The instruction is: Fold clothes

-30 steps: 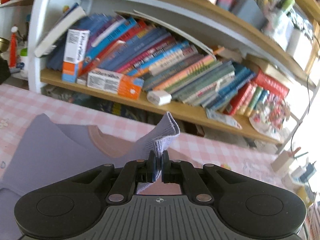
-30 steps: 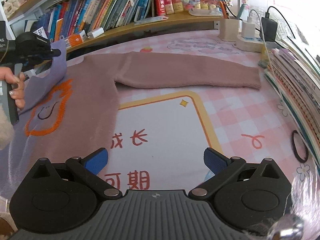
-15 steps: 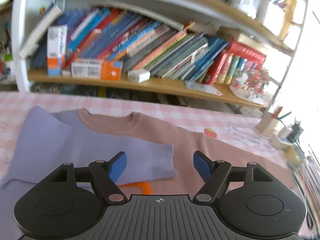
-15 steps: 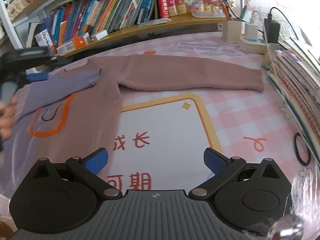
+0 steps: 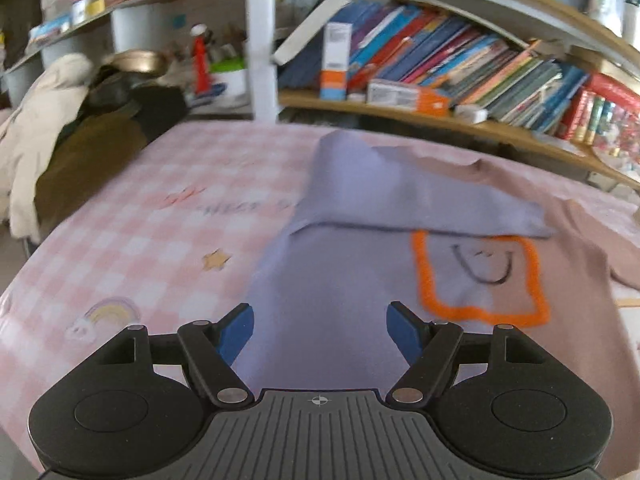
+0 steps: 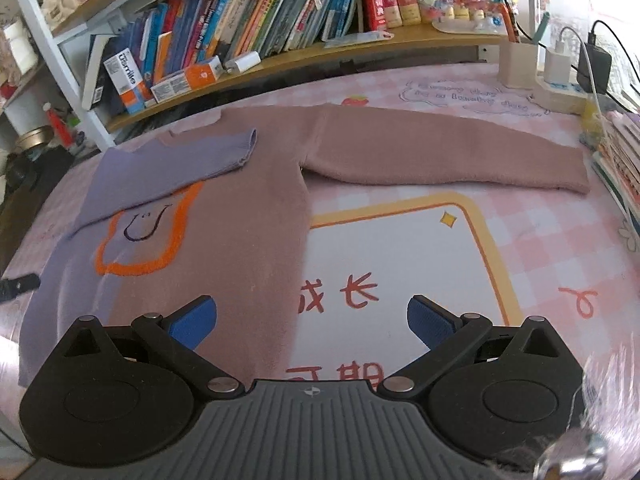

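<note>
Two grippers hang over a sweater spread flat on a pink checked tablecloth (image 6: 540, 240), and both stand wide open with nothing between their blue pads. The left gripper (image 5: 320, 330) hovers above the lilac lower body of the sweater (image 6: 256, 216), close to the cloth's near left edge; the right gripper (image 6: 312, 320) hangs over the sweater's mauve hem and the white printed panel (image 6: 392, 252) beside it. Farther on, the lilac sleeve (image 6: 168, 168) lies folded across the chest, its cuff resting by the neckline and just above the orange-outlined smiley patch (image 6: 140, 236). The mauve sleeve (image 6: 440, 152) stretches straight out toward the right edge. Beyond the far edge stands a bookshelf (image 6: 280, 8) crowded with books.
</note>
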Demonstrator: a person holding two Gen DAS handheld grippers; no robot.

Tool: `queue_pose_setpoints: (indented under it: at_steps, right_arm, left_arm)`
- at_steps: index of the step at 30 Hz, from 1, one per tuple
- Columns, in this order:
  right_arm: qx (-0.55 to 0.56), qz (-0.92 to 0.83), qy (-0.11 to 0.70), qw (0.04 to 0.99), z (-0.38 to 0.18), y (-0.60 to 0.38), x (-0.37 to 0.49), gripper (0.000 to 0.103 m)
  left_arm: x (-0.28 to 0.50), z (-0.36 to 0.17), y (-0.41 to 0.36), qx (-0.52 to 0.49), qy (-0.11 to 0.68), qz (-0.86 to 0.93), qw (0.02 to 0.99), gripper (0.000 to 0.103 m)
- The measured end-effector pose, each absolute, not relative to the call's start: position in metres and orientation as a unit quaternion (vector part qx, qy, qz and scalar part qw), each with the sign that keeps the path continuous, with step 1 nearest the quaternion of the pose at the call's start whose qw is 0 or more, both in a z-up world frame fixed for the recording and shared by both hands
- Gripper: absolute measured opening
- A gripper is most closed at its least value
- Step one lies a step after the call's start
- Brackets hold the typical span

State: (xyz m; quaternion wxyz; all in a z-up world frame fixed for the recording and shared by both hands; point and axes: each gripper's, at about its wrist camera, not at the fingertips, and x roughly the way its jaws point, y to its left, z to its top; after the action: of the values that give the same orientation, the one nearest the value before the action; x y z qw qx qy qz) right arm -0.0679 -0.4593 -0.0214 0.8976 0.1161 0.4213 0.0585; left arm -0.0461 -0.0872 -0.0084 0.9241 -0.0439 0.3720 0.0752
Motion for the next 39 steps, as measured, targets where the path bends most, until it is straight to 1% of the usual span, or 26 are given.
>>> queue_pose_setpoints:
  at_steps: [5, 9, 12, 13, 14, 16, 20, 25, 26, 27, 28, 29, 30, 31, 32, 33, 39]
  right_arm:
    - [0.104, 0.047, 0.427, 0.897, -0.019, -0.439, -0.078, 0.103]
    - [0.104, 0.019, 0.436, 0.894, -0.02, -0.426, -0.091, 0.098]
    - [0.115, -0.003, 0.443, 0.889, -0.023, -0.421, -0.1, 0.078]
    - [0.119, -0.01, 0.449, 0.886, -0.026, -0.419, -0.103, 0.075]
    - [0.123, -0.015, 0.455, 0.882, -0.028, -0.418, -0.105, 0.067]
    - [0.133, -0.026, 0.467, 0.874, -0.032, -0.415, -0.108, 0.057]
    - [0.141, -0.041, 0.471, 0.87, -0.034, -0.409, -0.113, 0.049]
    - [0.136, -0.045, 0.472, 0.87, -0.034, -0.403, -0.111, 0.033]
    - [0.136, -0.044, 0.472, 0.87, -0.034, -0.402, -0.11, 0.029]
    - [0.136, -0.041, 0.473, 0.87, -0.034, -0.401, -0.108, 0.026]
    - [0.136, -0.039, 0.473, 0.87, -0.034, -0.401, -0.107, 0.021]
    - [0.135, -0.037, 0.473, 0.87, -0.035, -0.4, -0.106, 0.02]
    - [0.132, -0.036, 0.474, 0.87, -0.035, -0.399, -0.104, 0.019]
    - [0.129, -0.034, 0.473, 0.871, -0.035, -0.398, -0.102, 0.017]
    - [0.126, -0.033, 0.473, 0.871, -0.035, -0.398, -0.101, 0.014]
    - [0.124, -0.031, 0.472, 0.872, -0.035, -0.398, -0.1, 0.012]
    - [0.115, -0.011, 0.469, 0.875, -0.037, -0.391, -0.09, 0.011]
  left_arm:
    - [-0.049, -0.012, -0.083, -0.03, 0.378, 0.067, 0.923, 0.075]
    - [-0.053, -0.018, -0.067, -0.028, 0.384, 0.053, 0.921, 0.075]
    - [-0.053, -0.023, -0.048, -0.037, 0.388, 0.053, 0.919, 0.075]
    - [-0.052, -0.024, -0.042, -0.039, 0.39, 0.053, 0.918, 0.075]
    - [-0.051, -0.027, -0.037, -0.042, 0.393, 0.052, 0.917, 0.075]
    - [-0.047, -0.031, -0.028, -0.053, 0.401, 0.049, 0.913, 0.075]
    - [-0.043, -0.041, -0.018, -0.078, 0.414, 0.037, 0.906, 0.075]
    - [-0.038, -0.046, -0.014, -0.091, 0.418, 0.021, 0.904, 0.07]
    - [-0.037, -0.045, -0.015, -0.094, 0.418, 0.017, 0.904, 0.062]
    - [-0.035, -0.045, -0.015, -0.097, 0.417, 0.014, 0.904, 0.055]
    - [-0.034, -0.045, -0.015, -0.099, 0.416, 0.01, 0.904, 0.041]
    - [-0.033, -0.045, -0.016, -0.104, 0.417, 0.002, 0.903, 0.028]
    - [-0.032, -0.045, -0.017, -0.109, 0.418, -0.005, 0.902, 0.02]
    - [-0.031, -0.046, -0.018, -0.113, 0.418, -0.011, 0.901, 0.007]
    - [-0.031, -0.045, -0.019, -0.115, 0.415, -0.016, 0.902, 0.005]
    - [-0.031, -0.045, -0.018, -0.12, 0.411, -0.021, 0.903, 0.004]
    - [-0.03, -0.046, 0.006, -0.152, 0.402, 0.011, 0.903, 0.004]
